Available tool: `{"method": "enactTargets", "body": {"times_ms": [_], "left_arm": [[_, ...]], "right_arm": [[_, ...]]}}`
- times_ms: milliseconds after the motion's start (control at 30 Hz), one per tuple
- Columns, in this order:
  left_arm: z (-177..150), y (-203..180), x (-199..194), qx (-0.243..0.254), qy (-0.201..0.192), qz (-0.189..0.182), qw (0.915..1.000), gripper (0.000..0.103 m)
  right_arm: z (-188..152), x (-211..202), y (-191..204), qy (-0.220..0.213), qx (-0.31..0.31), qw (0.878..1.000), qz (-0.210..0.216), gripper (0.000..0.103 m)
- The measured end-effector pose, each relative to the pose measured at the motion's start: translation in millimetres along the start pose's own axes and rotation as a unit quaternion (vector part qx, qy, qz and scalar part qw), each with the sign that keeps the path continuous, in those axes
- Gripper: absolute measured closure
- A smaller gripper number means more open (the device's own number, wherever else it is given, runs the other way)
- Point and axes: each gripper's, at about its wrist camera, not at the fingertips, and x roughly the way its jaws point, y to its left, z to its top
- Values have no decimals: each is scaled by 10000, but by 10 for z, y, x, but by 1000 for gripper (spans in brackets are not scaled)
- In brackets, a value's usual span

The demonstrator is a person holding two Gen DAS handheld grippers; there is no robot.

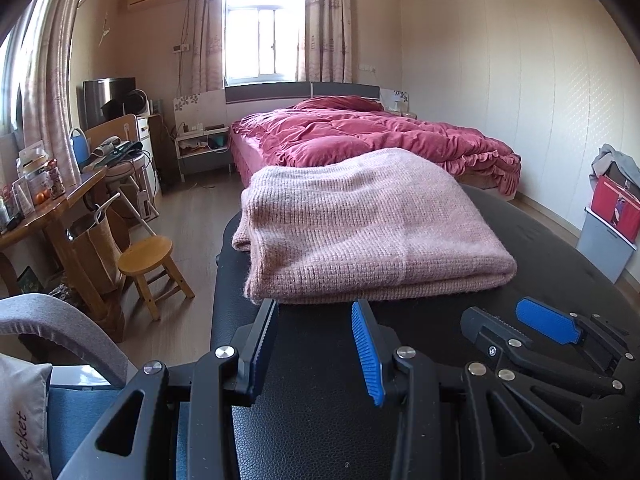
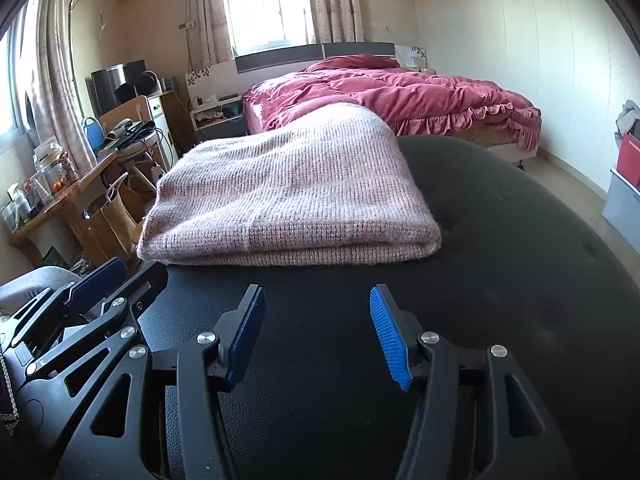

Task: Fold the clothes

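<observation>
A pink knitted sweater lies folded in a neat stack on a black padded surface. It also shows in the right wrist view. My left gripper is open and empty, just short of the sweater's near edge. My right gripper is open and empty, a little back from the sweater. The right gripper also shows in the left wrist view, to the right of the left one. The left gripper also shows at the left of the right wrist view.
The black surface extends to the right of the sweater. Behind it stands a bed with a red quilt. A small wooden stool and a cluttered wooden table are on the left. A grey bin with a red bag is on the right.
</observation>
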Motion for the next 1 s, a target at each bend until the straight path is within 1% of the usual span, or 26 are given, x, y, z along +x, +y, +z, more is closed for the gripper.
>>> {"method": "enactTargets", "body": {"times_ms": [233,400,600,833,900,1000], "left_arm": [[-2,35,-19,-75,-51,-42,9999,64],[-6,39,-6,-80,8,16,10000,64],[-6,57,42,-121,107,-1,9999,64],[-14,4,92,-3,225,71,9997,64],[-15,-8,91,25,217,121,9997,64],[-15,-12,71,41,160,98,9998,65]], "right_arm": [[0,8,13,18,-10,10000,6,45],[-2,9,1,28,7,10000,22,45],[-3,12,-13,48,14,10000,36,45],[-9,11,-10,56,15,10000,53,45],[-11,11,-16,62,14,10000,62,45],[-12,11,-22,67,21,10000,69,45]]}}
